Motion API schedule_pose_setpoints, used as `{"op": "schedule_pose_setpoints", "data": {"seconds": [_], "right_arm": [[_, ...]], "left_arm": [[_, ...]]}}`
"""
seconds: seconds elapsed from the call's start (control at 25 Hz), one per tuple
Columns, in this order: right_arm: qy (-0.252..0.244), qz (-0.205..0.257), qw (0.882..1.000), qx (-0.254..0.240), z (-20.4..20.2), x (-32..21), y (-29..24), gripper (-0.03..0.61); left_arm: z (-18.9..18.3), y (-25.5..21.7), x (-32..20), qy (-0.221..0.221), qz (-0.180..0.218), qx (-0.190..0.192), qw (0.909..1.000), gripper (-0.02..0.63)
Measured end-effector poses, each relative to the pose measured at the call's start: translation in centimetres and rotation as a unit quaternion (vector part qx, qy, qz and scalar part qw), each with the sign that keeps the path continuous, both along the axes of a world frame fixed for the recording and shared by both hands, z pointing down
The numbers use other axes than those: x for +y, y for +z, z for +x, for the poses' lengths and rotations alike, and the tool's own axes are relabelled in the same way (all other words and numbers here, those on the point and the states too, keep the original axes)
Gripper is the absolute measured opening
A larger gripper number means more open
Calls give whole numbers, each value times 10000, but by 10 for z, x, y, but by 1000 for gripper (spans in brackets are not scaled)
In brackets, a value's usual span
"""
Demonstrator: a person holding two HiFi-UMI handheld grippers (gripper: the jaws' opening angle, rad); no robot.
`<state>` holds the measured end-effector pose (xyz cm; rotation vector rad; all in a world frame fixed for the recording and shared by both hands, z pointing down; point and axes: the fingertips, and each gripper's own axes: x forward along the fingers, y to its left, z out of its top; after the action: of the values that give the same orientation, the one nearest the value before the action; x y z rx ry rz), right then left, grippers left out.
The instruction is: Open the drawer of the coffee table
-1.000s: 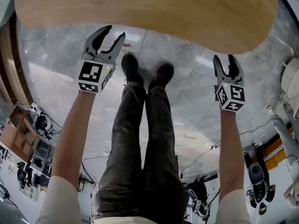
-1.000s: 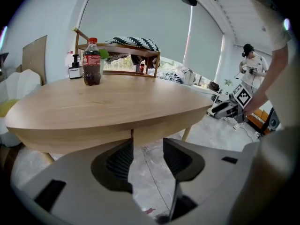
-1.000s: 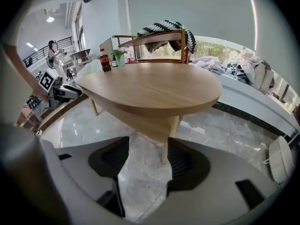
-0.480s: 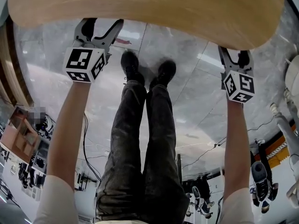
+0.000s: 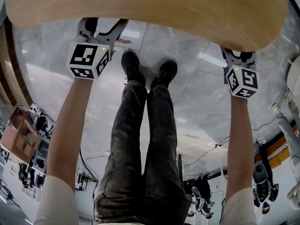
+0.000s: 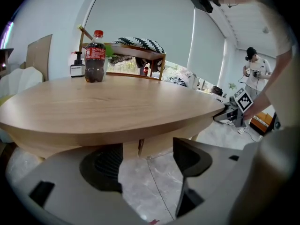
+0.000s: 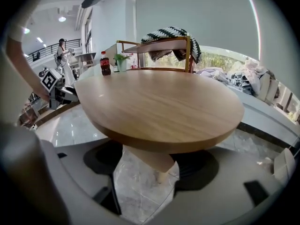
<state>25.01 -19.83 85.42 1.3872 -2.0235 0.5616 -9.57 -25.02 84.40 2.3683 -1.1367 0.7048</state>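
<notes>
The oval wooden table [image 5: 150, 8] fills the top of the head view, and its near edge overhangs the tips of both claws. Its drawer cannot be made out. The left gripper view shows only a wooden panel with a vertical seam [image 6: 139, 146] under the table top. Grey marble floor [image 5: 197, 93] spreads beneath. The person's legs [image 5: 140, 139] stretch toward the table between the two arms, and the black shoes [image 5: 131, 64] stop just short of the edge.

The left claw [image 5: 102, 26] is at the table's near left edge. Its jaws are wide apart, with only floor and the table's underside showing between them. The right claw [image 5: 240, 56] is at the near right edge, also spread and holding nothing. A tapered table leg [image 7: 150, 161] stands beyond its gap.

On the far side of the table top stand a cola bottle [image 6: 95, 56], a pump bottle [image 6: 77, 67] just beside it and a small green plant [image 7: 122, 60]. Behind them is a wooden rack draped with a striped cloth [image 7: 168, 39]. Another person [image 6: 255, 69] stands well away in the background.
</notes>
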Motion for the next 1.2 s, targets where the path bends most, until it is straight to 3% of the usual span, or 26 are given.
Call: {"op": "schedule_pose_setpoints", "data": {"seconds": [0.12,0.28,0.4,1.2], "right_arm": [[-214,39,9997,103,-1,1,1,359],[-503,12,9985,192,-2,7,1,305],[-547,-12,9983,193,1,8,1,276],[-489,-109,9987,58,-6,35,-1,278]], "left_arm": [[3,2,2,181,33,-29,9998,331],[26,5,14,855,102,-194,9961,334],[28,7,13,742,71,-144,9971,334],[24,5,40,766,-192,-292,9965,334]]}}
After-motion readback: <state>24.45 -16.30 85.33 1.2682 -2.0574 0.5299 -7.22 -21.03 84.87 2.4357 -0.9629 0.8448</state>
